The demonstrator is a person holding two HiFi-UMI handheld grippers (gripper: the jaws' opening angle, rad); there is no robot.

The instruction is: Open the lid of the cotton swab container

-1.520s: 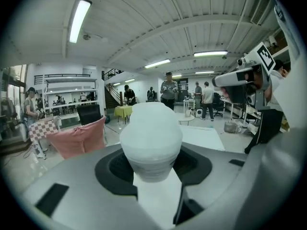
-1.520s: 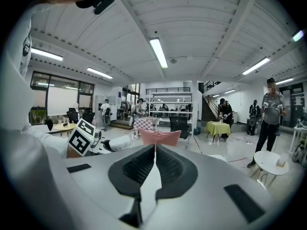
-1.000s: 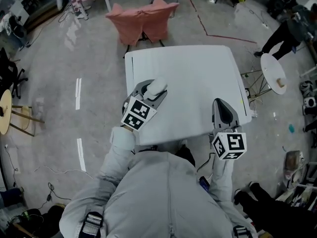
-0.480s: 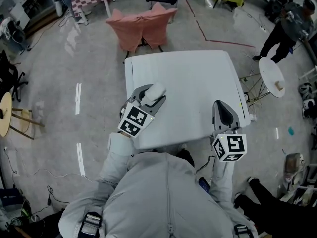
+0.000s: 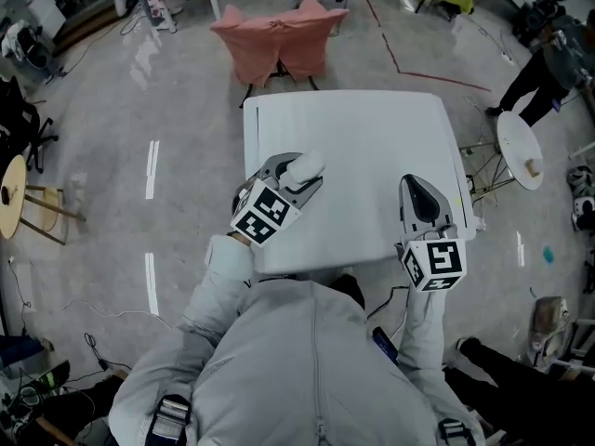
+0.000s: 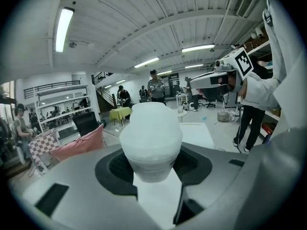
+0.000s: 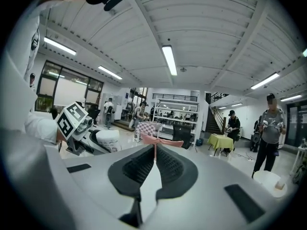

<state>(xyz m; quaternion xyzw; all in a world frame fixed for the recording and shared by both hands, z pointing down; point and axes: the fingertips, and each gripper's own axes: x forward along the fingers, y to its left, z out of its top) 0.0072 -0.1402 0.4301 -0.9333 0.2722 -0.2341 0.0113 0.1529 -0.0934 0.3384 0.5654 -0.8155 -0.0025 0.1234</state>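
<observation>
The cotton swab container is a white, round plastic tub with its lid on. My left gripper holds it above the left part of the white table, jaws pressed on its sides. In the left gripper view the cotton swab container stands upright between the dark pads and fills the middle. My right gripper hovers over the table's right side, shut with nothing in it; its pads meet in a thin line. The right gripper view also catches the left gripper with the container at its left.
A pink-covered chair stands beyond the table's far edge. A small round white table sits to the right, with a person beside it. Other people stand farther off in the hall.
The head view has shifted a little; the left gripper with the container has moved slightly right and up in the picture. The right gripper has stayed in place.
</observation>
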